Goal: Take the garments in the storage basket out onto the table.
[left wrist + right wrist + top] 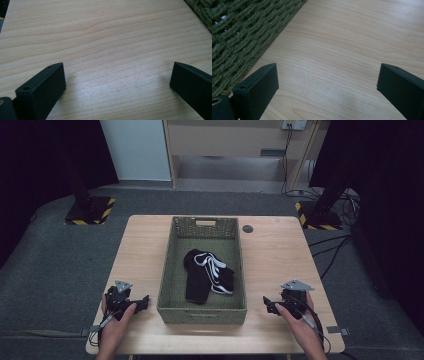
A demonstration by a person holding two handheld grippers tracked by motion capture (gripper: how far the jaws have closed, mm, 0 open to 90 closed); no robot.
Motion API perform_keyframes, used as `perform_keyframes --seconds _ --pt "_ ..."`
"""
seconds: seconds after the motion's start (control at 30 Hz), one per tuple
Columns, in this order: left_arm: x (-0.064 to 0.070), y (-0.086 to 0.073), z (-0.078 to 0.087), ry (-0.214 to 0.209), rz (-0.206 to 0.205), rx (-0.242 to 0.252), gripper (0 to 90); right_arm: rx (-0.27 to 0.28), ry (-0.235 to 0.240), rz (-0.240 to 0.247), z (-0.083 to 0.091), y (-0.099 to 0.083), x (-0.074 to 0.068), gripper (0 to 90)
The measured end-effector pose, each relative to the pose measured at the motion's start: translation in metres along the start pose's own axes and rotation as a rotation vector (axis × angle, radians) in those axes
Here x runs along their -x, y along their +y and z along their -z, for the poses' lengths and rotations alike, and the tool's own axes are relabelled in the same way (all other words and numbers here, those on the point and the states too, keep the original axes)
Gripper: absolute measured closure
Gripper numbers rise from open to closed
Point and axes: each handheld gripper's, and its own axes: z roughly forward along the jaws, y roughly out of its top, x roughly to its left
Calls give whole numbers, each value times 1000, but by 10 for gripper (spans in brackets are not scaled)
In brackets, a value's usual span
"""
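Observation:
A green woven basket [202, 312] stands in the middle of the wooden table [272, 255]. Inside it lies a black garment [200, 275] with white stripes, loosely folded. My left gripper [145, 301] rests on the table left of the basket's near corner, held by a hand; its jaws stand wide apart over bare wood [117, 82]. My right gripper [267, 304] rests to the right of the basket, also hand-held, jaws wide apart with nothing between them [328, 82]. The basket's woven wall [242, 37] lies at the left in the right gripper view.
A small dark round disc [247, 228] sits on the table beyond the basket's far right corner. Black stands with yellow-striped bases [90, 210] and cables [330, 250] are on the grey floor behind the table.

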Motion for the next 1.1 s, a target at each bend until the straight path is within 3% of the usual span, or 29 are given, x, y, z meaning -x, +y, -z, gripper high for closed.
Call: perform_keyframes --seconds 1.1 --pt "0 0 0 0 0 0 0 43 14 91 46 53 -23 33"
